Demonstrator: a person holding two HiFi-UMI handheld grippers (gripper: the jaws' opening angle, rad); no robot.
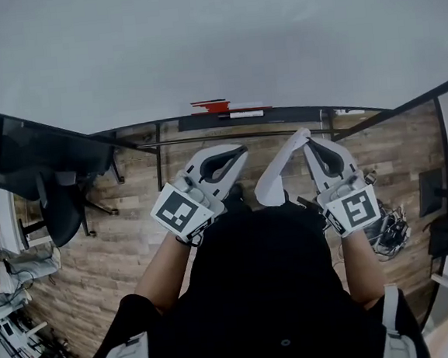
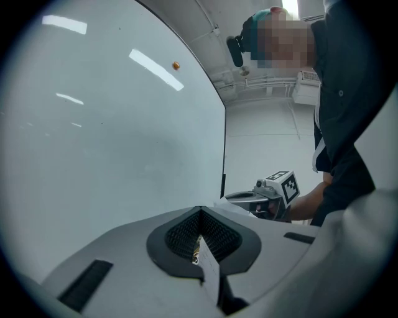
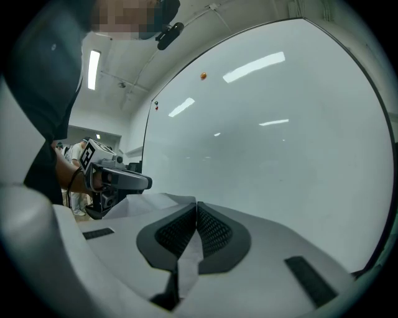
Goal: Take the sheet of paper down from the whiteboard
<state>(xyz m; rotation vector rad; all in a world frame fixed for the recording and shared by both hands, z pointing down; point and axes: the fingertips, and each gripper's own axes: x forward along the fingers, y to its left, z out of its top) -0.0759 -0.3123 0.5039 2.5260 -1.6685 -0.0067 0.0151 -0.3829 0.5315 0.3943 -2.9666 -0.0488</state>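
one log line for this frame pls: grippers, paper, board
left gripper: shut on sheet of paper | right gripper: shut on same sheet | sheet: off whiteboard, bowed between grippers

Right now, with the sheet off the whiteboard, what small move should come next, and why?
Probably lower the sheet of paper away from the whiteboard: the right gripper is shut on it, and it hangs curled, clear of the board.

whiteboard: one, far
sheet of paper: one
tools: two, left tool and right tool
orange magnet: one
office chair: one, left
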